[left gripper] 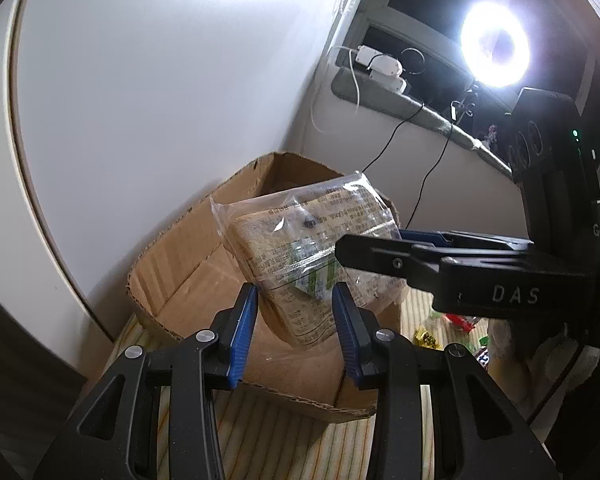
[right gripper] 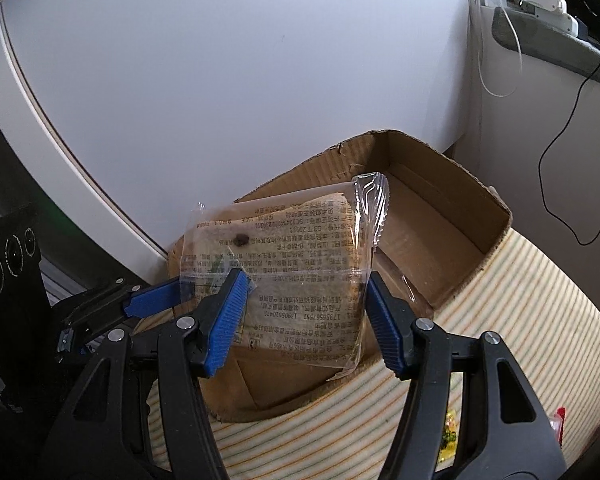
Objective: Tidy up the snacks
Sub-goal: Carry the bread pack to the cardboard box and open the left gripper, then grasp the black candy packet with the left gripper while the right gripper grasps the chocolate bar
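Observation:
A clear-wrapped bread slice packet [left gripper: 300, 248] with printed text hangs over an open cardboard box [left gripper: 188, 264]. My left gripper [left gripper: 294, 300] has its blue pads at the packet's lower edge, a wide gap between them. My right gripper [right gripper: 304, 300] has the packet [right gripper: 284, 264] between its spread blue pads [right gripper: 384, 324]. It enters the left wrist view from the right, its black fingers [left gripper: 380, 258] over the packet's side. The left gripper's blue fingertips [right gripper: 152, 302] touch the packet's left edge. The box [right gripper: 440, 216] looks mostly bare inside.
The box stands on a striped cloth [right gripper: 500, 320] against a white wall. Loose snack wrappers [left gripper: 452, 328] lie on the cloth to the right, and a yellow one [right gripper: 448, 440] near the right gripper. A ring light [left gripper: 494, 44], cables and a ledge are at back right.

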The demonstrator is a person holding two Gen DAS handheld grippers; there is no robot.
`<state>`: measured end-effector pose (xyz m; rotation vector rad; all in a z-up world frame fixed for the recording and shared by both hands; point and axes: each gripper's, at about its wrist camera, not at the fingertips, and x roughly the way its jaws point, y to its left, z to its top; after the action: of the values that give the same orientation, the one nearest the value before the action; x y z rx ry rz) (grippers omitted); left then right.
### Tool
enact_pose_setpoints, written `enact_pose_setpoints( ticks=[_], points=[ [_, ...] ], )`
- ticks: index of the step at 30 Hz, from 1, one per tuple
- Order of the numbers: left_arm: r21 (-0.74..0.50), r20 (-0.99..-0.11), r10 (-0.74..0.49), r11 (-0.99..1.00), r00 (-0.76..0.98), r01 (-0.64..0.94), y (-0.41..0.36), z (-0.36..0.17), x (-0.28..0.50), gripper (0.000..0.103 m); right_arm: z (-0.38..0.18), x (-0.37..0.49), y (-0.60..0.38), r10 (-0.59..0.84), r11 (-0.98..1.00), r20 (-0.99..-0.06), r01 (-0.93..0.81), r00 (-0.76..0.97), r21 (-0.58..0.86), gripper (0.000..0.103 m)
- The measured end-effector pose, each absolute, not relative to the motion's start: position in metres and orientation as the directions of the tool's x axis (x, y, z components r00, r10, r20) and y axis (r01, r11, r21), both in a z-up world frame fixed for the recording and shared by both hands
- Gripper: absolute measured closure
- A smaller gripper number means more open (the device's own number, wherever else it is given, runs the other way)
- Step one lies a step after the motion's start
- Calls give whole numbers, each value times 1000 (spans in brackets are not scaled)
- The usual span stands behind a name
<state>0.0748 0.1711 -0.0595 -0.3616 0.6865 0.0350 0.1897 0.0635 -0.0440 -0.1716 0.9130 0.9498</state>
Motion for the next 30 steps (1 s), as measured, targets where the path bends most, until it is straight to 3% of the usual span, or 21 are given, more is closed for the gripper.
enact_pose_setpoints(
  ticks=[11,14,19,23,30],
  points=[
    [-241,-662,-15,951,749,-194,168,-69,80,66,-58,206,70,590,636,-757,-739,280,221,40],
    [-228,-653,-4,954,757,-192,168,-65,75,66,-52,205,63,590,644,-751,-735,297,215,34],
    [-216,-637,-2,961,770,-176,163,-57,67,66,-42,199,47,583,660,-742,-726,331,195,32],
    [-194,-628,-10,970,778,-144,149,-52,61,59,-35,190,29,560,684,-736,-713,380,152,24],
    [-211,-615,-71,974,785,-78,121,-49,52,59,-21,173,-30,519,740,-718,-664,464,106,20]
  ],
)
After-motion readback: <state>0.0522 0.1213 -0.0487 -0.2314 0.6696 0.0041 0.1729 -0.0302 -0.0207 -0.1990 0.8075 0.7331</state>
